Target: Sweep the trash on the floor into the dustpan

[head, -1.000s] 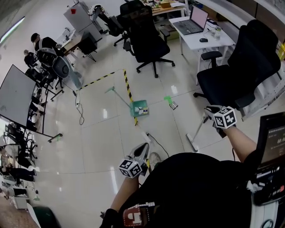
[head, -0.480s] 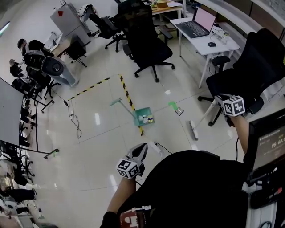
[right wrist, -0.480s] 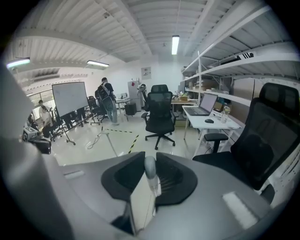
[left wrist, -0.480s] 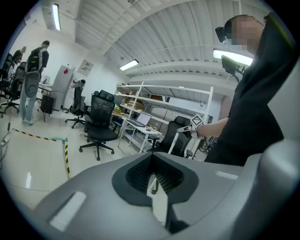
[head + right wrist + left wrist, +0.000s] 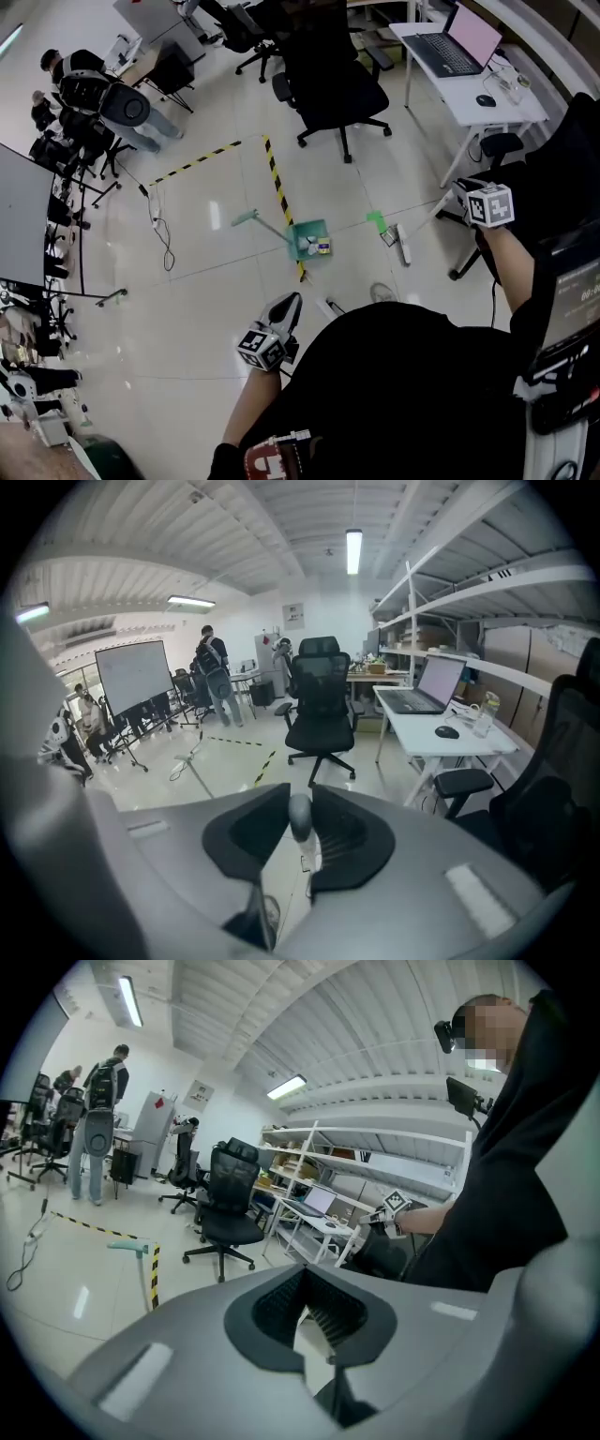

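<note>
On the pale glossy tiled floor (image 5: 216, 291), just ahead of the person, a green plastic dustpan (image 5: 307, 228) with a long pale-green handle is set; the handle is slanted up and to the left; the pan lies against a strip of yellow-and-black hazard tape (image 5: 277, 187); white and yellow bits of trash (image 5: 314, 247) are seen inside the pan.
To the right of the pan, a small green scrap (image 5: 377, 218) is seen on the tiles; just beside it lies the long white head of a broom (image 5: 403, 248), well apart from the pan.
The broom's thin shaft runs up to the right gripper (image 5: 464, 192); in the right gripper view the shaft's rounded grey tip (image 5: 299, 816) is pinched between the dark ribbed pads (image 5: 342, 832), the jaws being closed on it.
The left gripper (image 5: 286, 305) is held low, near the person's body, pointed toward the pan; in the left gripper view its pads (image 5: 328, 1312) are drawn together at the tips, with nothing between them; only floor is seen through the slit below.
Beyond the tape, a black swivel office chair (image 5: 337, 84) is placed; at upper right a white desk (image 5: 497, 112) carries an open laptop (image 5: 459, 42) and a mouse; at upper left, people (image 5: 70, 70) are gathered among further chairs.
</note>
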Tool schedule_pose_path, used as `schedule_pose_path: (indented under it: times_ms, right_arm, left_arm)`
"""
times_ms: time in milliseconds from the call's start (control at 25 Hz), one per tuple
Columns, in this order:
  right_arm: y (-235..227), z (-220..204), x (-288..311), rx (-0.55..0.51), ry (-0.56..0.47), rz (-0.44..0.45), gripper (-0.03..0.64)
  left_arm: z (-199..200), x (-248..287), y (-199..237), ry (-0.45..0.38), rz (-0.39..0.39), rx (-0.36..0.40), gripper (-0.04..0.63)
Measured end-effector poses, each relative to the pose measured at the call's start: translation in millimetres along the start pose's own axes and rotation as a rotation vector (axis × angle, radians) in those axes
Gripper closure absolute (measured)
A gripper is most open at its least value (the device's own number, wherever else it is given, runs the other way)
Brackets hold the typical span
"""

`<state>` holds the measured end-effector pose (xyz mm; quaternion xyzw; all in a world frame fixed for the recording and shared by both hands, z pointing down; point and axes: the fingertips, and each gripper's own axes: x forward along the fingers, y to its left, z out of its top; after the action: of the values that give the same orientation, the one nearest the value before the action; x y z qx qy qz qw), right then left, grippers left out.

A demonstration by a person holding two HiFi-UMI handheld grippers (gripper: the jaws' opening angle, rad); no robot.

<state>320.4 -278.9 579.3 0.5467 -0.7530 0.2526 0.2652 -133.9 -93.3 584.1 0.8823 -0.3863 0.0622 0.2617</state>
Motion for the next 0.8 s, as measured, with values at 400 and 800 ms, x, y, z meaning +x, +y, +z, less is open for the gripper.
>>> schedule_pose_path:
  times_ms: [400,800]
  right_arm:
    - [-41,43,81,-0.010,0.065,0.055,0.548]
    - [0,59,97,-0.080,0.088,-0.038,0.546]
  left_arm:
    - [28,87,15,0.013,0.011,-0.022,0.598]
    - [23,54,52,-0.012,-0.011,-0.047,0.598]
